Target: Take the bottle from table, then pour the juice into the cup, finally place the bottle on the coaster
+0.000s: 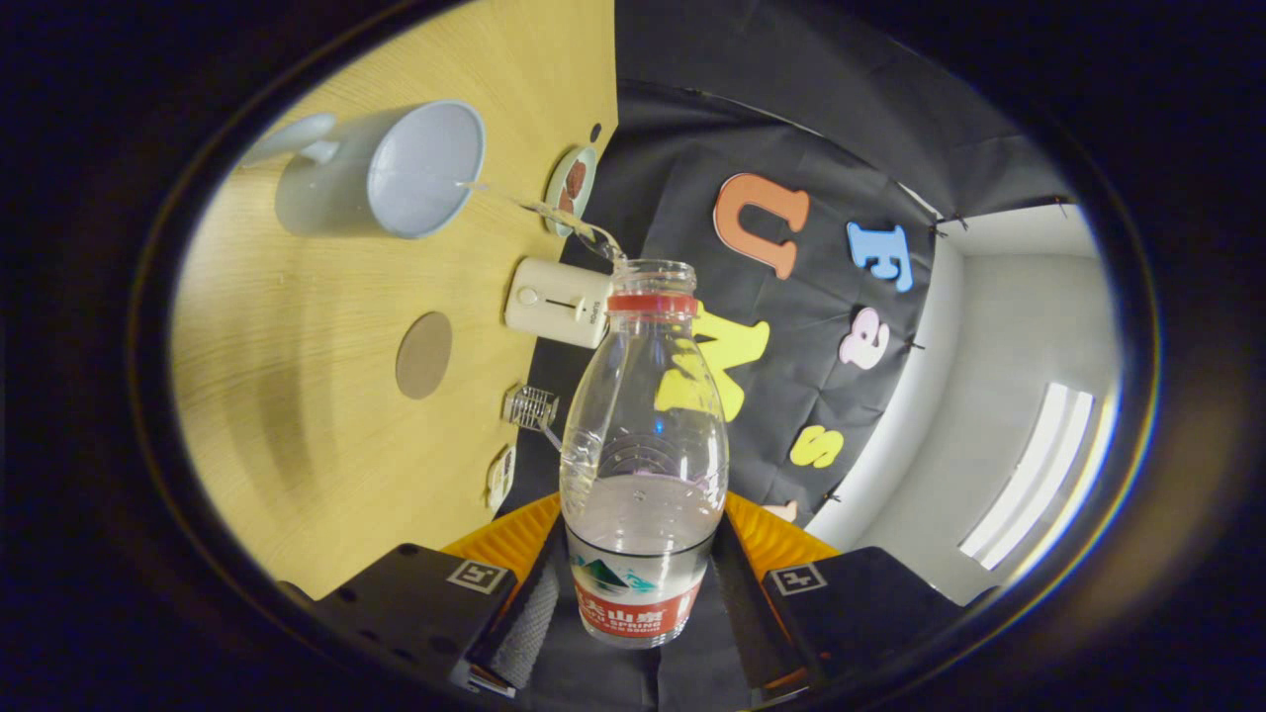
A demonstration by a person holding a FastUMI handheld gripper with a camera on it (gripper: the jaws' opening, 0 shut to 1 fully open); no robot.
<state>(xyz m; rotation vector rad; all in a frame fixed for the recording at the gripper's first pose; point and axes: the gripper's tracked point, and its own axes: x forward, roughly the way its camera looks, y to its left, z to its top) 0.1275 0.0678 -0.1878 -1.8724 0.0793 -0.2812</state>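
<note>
The gripper (641,603) has both fingers (529,618) clamped on a clear plastic bottle (643,445) with a red neck ring. The bottle is tipped, and a thin stream (539,210) runs from its mouth into a pale mug (381,170) on the wooden worktop (297,396). A round brown coaster (424,354) lies near the mug.

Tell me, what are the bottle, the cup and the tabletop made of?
The bottle, gripped between both fingers, looks like clear thin plastic: you see through it. The cup seems glazed ceramic, pale blue-grey with a soft sheen, possibly plastic. The table shows light wood grain, perhaps laminate.
</note>
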